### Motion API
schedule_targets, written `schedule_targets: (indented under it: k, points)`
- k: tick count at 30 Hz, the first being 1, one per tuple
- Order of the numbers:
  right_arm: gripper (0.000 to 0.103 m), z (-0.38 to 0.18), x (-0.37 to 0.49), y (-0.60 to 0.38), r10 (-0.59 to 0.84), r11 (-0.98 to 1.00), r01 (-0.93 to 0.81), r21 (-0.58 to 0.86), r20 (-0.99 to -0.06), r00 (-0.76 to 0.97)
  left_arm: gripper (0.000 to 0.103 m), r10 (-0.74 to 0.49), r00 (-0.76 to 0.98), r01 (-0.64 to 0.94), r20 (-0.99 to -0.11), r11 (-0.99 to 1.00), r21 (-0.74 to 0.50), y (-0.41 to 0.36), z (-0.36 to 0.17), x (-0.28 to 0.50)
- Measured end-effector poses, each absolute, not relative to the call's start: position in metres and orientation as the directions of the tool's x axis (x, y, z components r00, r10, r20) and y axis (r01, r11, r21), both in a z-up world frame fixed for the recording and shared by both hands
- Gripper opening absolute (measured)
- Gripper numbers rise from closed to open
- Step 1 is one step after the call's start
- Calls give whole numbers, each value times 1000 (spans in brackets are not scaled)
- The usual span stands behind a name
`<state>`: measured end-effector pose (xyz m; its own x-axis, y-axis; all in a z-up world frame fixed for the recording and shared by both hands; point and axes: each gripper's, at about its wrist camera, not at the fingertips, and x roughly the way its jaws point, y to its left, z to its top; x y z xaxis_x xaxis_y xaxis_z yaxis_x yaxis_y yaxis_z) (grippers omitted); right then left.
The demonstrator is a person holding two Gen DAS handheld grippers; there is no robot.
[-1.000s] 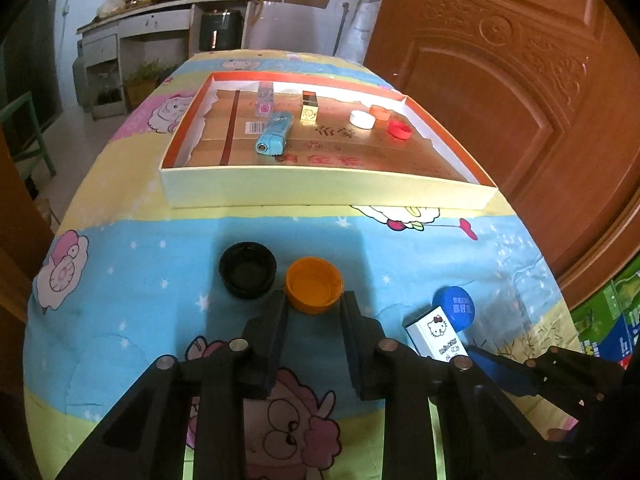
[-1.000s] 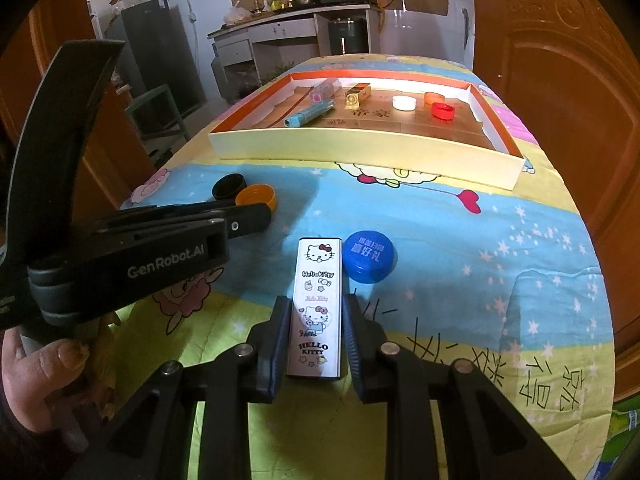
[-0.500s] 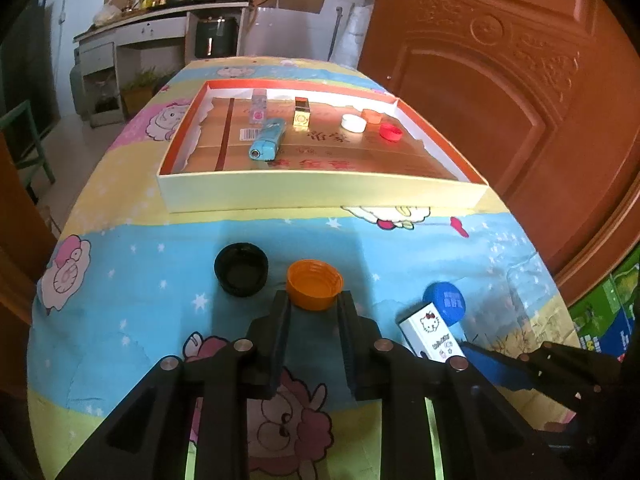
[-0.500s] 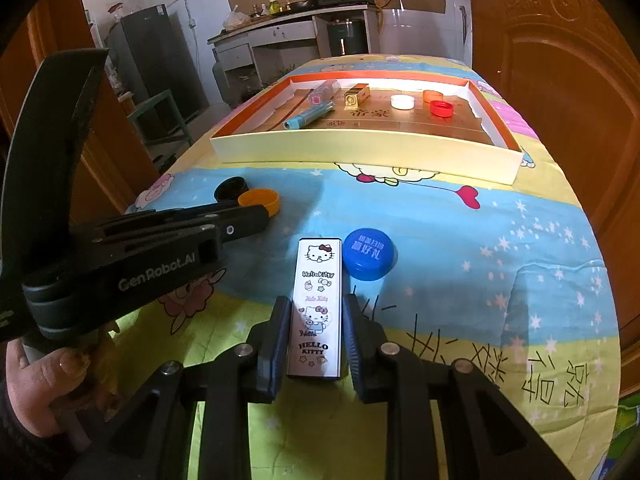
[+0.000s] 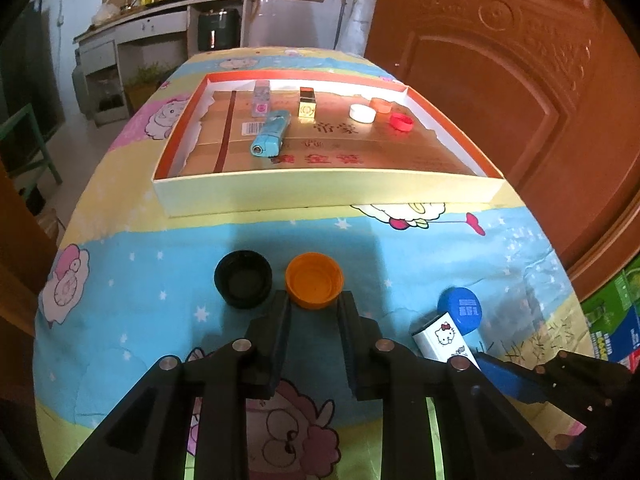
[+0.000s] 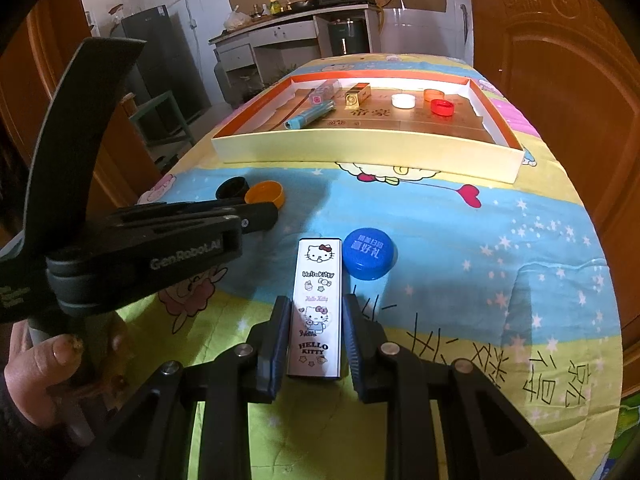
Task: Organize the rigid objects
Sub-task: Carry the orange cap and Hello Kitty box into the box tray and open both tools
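- The left hand-held gripper (image 5: 314,300) points down at the desk (image 5: 140,280), which is covered with a cartoon-print cloth.
- Its jaws are slightly spread and have just been opening. The near rim of an orange cap (image 5: 314,285) sits between the two fingertips, and the pads do not visibly press on it.
- The orange cap lies open side up on the blue band of the cloth. A black cap (image 5: 243,279), also open side up, lies just beside it on the left.
- The right hand-held gripper (image 6: 316,300) is pinching a white Hello Kitty box (image 6: 318,304). Its pads are on the box's two long sides, near the end closest to the camera.
- The box lies flat on the cloth, pointing away along the fingers. A blue cap (image 6: 370,254) with white lettering lies top side up just beside its far right corner.
- A shallow cardboard tray (image 5: 320,196) with an orange inner rim stands further back on the desk, well apart from the loose caps.
- On the tray's left side are a light blue lighter-shaped item (image 5: 270,138), a clear pink box (image 5: 261,98) and a gold box (image 5: 307,106).
- On its right side, close together, are a white cap (image 5: 362,113), a pale orange cap (image 5: 380,105) and a red cap (image 5: 401,122).
- In the right wrist view a person's hand (image 6: 36,376) grips the left tool's handle at the lower left.
- A brown carved door (image 5: 520,100) stands to the right of the desk.
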<state>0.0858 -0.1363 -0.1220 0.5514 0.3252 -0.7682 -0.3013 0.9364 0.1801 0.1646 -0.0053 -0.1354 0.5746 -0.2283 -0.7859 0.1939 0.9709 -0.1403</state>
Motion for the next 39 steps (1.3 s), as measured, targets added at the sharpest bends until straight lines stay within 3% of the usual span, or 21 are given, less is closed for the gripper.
schedule_targets:
  k: [3,5,7,13,15,18,39]
  points:
    - [27,-122,86,-136,324,937,-302,178,-768,553,37,-223,579,211,-785,970,-120,-8,-135,166]
    - [27,-122,85,-136,325,936,-302,180,-767,553,63,-210,584,222,-784,970,-94,-11,-136,166]
    - [26,-122,85,-136,327,936,-302,181,-767,552,67,-221,578,236,-786,967,-99,-13,-137,167]
    - [26,-122,85,-135,324,936,-305,176,-767,553,67,-222,576,224,-787,968,-109,-13,-137,175]
    - [27,-122,86,-136,326,936,-304,178,-767,553,61,-216,580,211,-786,971,-111,-12,-137,179]
    - [27,-122,86,-136,325,936,-303,178,-767,553,30,-192,590,215,-784,974,-76,-13,-136,181]
    - [26,-84,78,-141,338,934,-307,184,-735,588,31,-273,652,243,-707,959,-146,14,-71,134]
